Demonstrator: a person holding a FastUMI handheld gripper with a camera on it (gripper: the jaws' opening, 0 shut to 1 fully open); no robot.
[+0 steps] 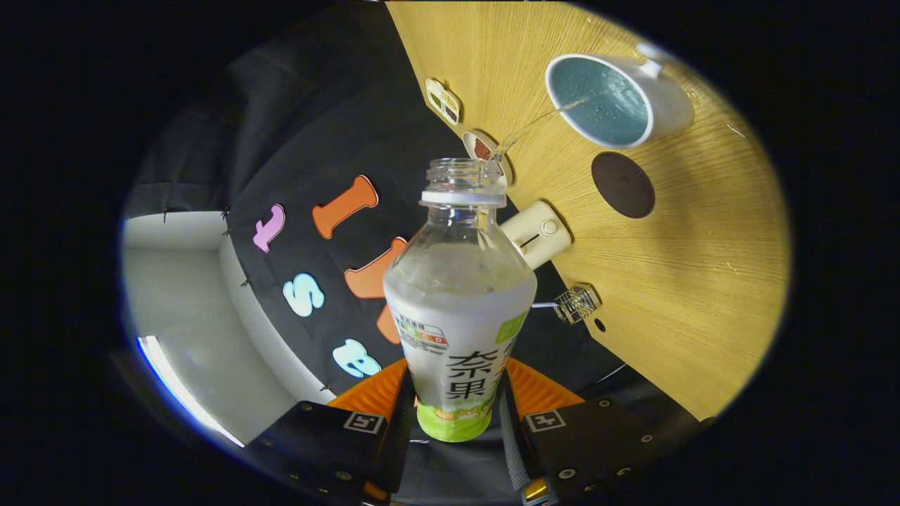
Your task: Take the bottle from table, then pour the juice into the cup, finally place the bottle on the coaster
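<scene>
Between the gripper (pixel 455 404) fingers, clamped bottle (pixel 460 302) (uncapped) pours into the cup (pixel 619 98).

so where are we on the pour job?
Done: bottle is off the table, clamped at its base between the jaws of the gripper, cap off. In hand: it is tilted, a thin stream arcing into the cup. Left: set the bottle on the coaster, bare beside the cup.
</scene>
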